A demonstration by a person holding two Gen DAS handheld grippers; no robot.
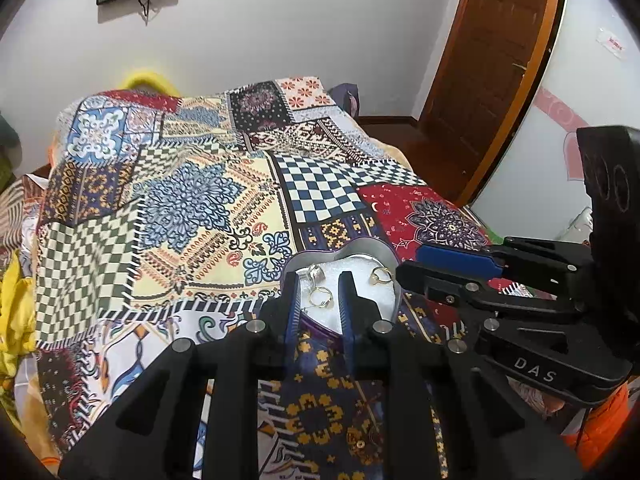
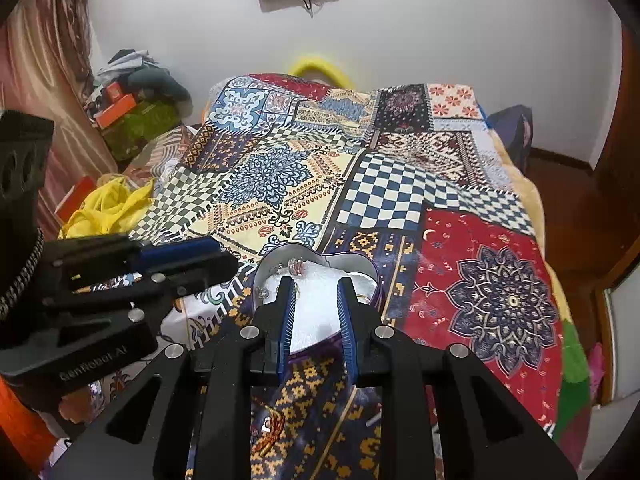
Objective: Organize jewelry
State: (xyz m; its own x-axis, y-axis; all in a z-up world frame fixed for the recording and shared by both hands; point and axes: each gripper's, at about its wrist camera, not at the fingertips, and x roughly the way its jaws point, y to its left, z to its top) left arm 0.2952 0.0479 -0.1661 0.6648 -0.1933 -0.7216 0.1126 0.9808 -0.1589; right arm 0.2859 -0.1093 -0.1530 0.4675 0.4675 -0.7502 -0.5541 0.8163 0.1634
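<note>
Left gripper (image 1: 319,280): fingers apart, nothing pinched, tips hanging over the near-left part of the tin, framing one gold ring between them.
Right gripper (image 2: 316,286): also spread wide, holding nothing, tips poking over the near edge of the tin from the other side; shows up at the right edge of the left view as a black body with a blue finger (image 1: 456,258) aimed at the tin's rim.
Tin (image 1: 360,249): heart-shaped, shiny metal wall, white padding inside, lid off, sitting on the bedspread just ahead of both tools.
Gold ring (image 1: 320,296): lying on the white padding, right between the left fingers, not touched.
Second gold ring (image 1: 380,275): further right in the tin, near the wall.
Silver piece (image 1: 315,271): at the back left of the padding, too small to say exactly what.
Reddish ring (image 2: 297,266): up against the back wall in the right view.
Bedspread (image 1: 192,200): loud patchwork print, checks and florals, covering the whole bed.
Door (image 1: 492,60): brown wood, off to the right.
Yellow cloth (image 2: 108,204): bunched up beside the bed on the left.
</note>
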